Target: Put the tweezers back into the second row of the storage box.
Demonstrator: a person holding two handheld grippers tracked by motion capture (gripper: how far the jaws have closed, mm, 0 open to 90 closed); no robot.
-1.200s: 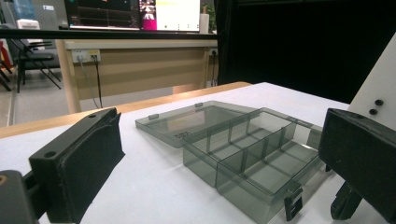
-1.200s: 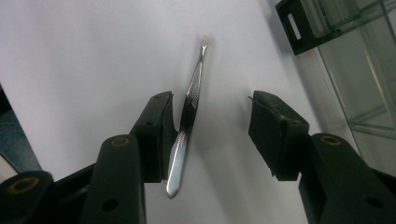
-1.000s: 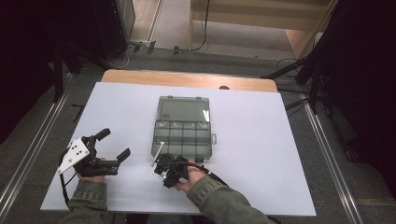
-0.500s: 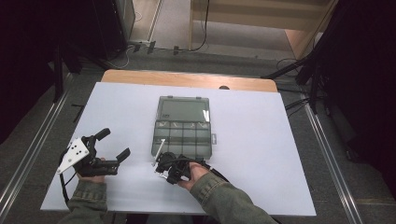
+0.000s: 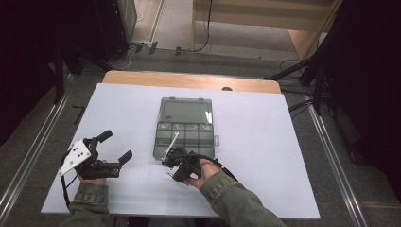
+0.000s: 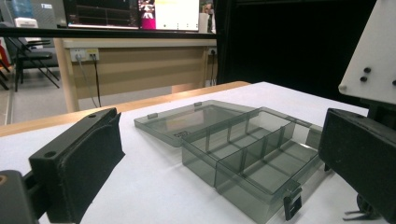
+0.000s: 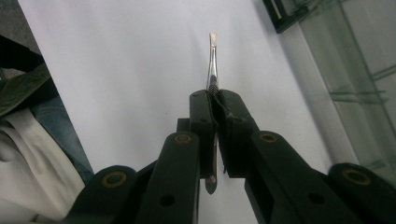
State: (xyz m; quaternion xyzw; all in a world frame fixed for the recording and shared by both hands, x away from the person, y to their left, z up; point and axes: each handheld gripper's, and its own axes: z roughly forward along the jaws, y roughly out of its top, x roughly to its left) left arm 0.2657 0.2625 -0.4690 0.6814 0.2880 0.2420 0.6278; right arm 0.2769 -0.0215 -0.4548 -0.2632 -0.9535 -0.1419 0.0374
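Right gripper [image 7: 215, 109] clamps tweezers [image 7: 212, 60]; box [image 6: 243, 149] open.

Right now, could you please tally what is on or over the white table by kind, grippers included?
Grippers: 2, the left gripper open, the right gripper shut on the tool.
Clear plastic boxes: 1, the compartment box, its lid open and lying flat.
Thin metal tools: 1, the metal tool, possibly tweezers.
Total: 4
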